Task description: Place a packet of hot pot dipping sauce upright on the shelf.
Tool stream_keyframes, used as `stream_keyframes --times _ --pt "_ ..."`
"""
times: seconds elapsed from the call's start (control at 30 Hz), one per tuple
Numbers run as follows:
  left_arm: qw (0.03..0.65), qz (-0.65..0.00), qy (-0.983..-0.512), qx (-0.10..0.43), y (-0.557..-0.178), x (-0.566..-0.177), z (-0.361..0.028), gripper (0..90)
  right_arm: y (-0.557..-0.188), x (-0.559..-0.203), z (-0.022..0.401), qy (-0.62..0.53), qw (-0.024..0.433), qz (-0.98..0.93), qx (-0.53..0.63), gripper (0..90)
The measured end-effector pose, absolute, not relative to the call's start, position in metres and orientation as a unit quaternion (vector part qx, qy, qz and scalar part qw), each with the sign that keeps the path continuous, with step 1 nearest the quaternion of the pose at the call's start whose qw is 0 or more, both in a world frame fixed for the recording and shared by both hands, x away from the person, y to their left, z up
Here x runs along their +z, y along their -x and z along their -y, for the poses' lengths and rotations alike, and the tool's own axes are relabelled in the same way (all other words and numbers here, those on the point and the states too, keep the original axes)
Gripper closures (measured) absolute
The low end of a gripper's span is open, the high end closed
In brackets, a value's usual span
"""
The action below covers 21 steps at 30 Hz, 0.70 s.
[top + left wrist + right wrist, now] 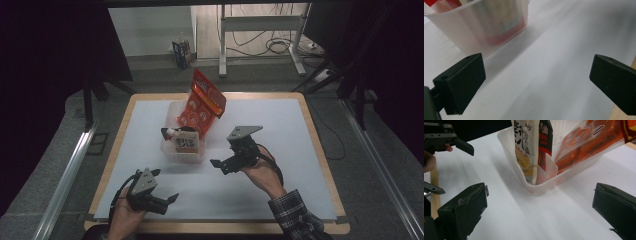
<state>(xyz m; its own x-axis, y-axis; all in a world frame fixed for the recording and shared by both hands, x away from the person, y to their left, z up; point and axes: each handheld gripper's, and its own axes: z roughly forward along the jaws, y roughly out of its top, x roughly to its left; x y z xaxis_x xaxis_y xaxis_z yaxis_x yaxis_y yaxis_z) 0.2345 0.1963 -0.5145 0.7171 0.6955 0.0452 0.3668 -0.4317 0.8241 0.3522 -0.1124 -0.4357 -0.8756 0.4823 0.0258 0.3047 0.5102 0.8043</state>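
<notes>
Claws first, high view: left claw [167, 192] at seven o'clock on the desk [280, 125], jaws apart, empty; right claw [220, 166] near centre, jaws apart, empty. Clear bin [170, 150] at twelve o'clock of both holds an orange packet [204, 102] and a white pouch [187, 141].

Left gripper view: jaws wide; bin at eleven o'clock.

Right gripper view: jaws wide; bin at one o'clock, left claw at ten o'clock.

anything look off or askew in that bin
The orange snack packet leans tilted, its top sticking out over the far rim of the clear bin. The other packets sit inside. Nothing is spilled, and both grippers are open and apart from it.
</notes>
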Motion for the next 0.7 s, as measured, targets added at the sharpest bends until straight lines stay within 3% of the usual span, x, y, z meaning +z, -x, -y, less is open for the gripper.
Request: stream_keyframes --times 0.7 --pt "0.418 -0.329 -0.824 0.194 -0.235 -0.514 -0.197 0.0 -0.340 -0.443 0.136 -0.248 0.113 -0.859 0.434 0.0"
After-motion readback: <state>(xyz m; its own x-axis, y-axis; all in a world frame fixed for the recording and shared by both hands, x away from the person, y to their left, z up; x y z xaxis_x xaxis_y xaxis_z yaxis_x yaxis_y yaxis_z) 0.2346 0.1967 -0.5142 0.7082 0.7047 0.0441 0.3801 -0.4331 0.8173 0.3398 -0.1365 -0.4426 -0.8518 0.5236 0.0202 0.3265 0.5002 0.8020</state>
